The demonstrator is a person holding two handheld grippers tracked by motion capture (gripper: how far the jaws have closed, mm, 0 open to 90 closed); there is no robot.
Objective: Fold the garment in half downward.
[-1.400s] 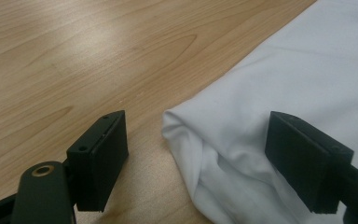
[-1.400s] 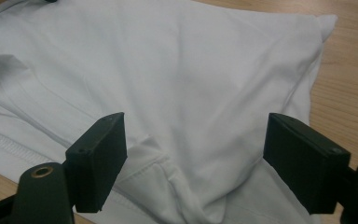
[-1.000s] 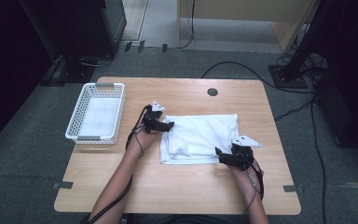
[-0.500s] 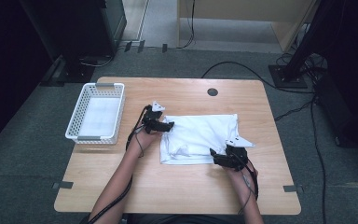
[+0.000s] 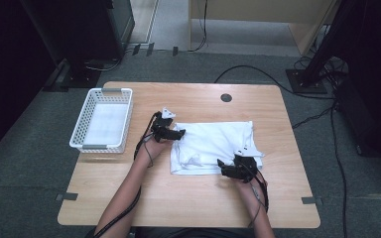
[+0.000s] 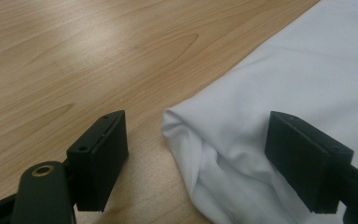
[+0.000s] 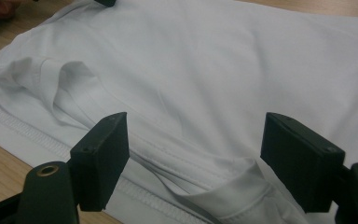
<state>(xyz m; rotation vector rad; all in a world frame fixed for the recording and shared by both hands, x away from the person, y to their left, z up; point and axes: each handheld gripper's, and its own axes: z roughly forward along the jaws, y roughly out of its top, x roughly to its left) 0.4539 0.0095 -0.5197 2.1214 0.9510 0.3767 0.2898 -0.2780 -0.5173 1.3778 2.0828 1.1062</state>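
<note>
A white folded garment (image 5: 218, 144) lies flat at the middle of the wooden table (image 5: 188, 203). My left gripper (image 5: 177, 133) sits at the garment's far left corner. In the left gripper view its jaws stand open (image 6: 196, 156) with the folded corner of the garment (image 6: 223, 154) between them, pads not pressing. My right gripper (image 5: 223, 168) is at the garment's near edge. In the right gripper view it is open (image 7: 193, 161) over the stitched hem and a loose fold of the white garment (image 7: 223, 60).
A white plastic basket (image 5: 87, 144) stands at the table's left side, with white lining inside. A dark round cable hole (image 5: 226, 97) sits near the far edge. Cables and dark equipment stands surround the table on the grey floor.
My right gripper has shifted a little to the left along the garment's near edge. The left gripper and the garment stay where they were.
</note>
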